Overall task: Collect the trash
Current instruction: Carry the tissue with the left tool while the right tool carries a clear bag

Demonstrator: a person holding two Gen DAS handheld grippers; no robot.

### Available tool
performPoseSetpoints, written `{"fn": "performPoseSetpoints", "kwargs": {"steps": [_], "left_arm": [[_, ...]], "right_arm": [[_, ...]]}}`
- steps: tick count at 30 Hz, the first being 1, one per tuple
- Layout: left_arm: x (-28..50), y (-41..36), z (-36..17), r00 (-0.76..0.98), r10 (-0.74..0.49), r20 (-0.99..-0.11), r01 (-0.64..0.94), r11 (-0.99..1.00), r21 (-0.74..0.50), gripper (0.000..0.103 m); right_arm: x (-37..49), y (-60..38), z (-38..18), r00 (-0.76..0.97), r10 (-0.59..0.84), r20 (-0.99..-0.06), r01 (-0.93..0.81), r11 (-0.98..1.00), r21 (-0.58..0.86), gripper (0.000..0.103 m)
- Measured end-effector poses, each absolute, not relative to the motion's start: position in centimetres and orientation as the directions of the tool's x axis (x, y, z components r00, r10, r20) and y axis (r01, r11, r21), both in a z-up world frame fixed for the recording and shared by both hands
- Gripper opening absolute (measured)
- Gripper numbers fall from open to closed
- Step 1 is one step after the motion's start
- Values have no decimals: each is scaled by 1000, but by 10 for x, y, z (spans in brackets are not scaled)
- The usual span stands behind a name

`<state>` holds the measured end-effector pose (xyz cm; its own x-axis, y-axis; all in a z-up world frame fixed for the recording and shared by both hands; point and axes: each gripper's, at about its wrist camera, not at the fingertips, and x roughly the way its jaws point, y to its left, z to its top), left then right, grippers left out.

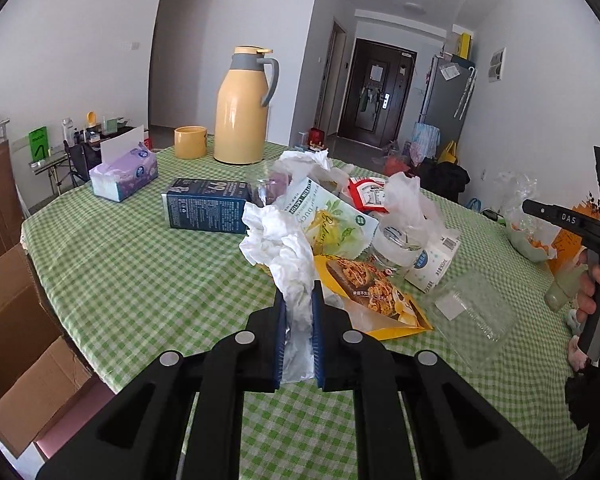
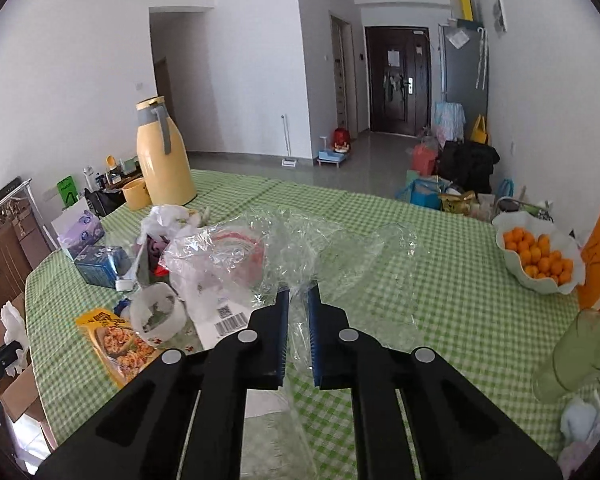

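My left gripper (image 1: 298, 292) is shut on a crumpled white tissue (image 1: 278, 246) and holds it above the green checked table (image 1: 140, 280). My right gripper (image 2: 298, 292) is shut on a clear plastic bag (image 2: 300, 240) lifted over the table; the right gripper also shows at the right edge of the left wrist view (image 1: 556, 216). A trash pile lies in the table's middle: a yellow snack packet (image 1: 376, 292), a green-white wrapper (image 1: 328, 216), a crushed water bottle (image 1: 400, 244), a blue carton (image 1: 208, 208), a clear plastic lid (image 1: 476, 308).
A yellow thermos jug (image 1: 242, 108), a yellow cup (image 1: 190, 142) and a purple tissue box (image 1: 124, 176) stand at the far side. A bowl of oranges (image 2: 538, 256) sits at the right. An open cardboard box (image 1: 16, 340) stands on the floor at the left.
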<state>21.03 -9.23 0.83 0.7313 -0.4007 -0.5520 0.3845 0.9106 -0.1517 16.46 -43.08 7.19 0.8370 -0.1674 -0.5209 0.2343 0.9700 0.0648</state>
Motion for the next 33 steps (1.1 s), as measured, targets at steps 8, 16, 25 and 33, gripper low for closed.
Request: {"fn": "performPoseSetpoints", "kwargs": {"steps": [8, 16, 25, 33], "left_arm": [[198, 14, 14, 814, -230, -534, 174, 973, -154, 9], [175, 198, 9, 818, 112, -565, -230, 963, -141, 9], [189, 343, -34, 707, 205, -677, -432, 883, -184, 9], [268, 392, -114, 500, 118, -858, -485, 859, -164, 9]], "right_arm": [[213, -288, 86, 855, 101, -509, -102, 994, 26, 9], [288, -66, 63, 679, 454, -577, -527, 848, 46, 9], [337, 131, 18, 364, 650, -667, -768, 615, 180, 9], [395, 225, -42, 178, 598, -782, -775, 574, 263, 10]]}}
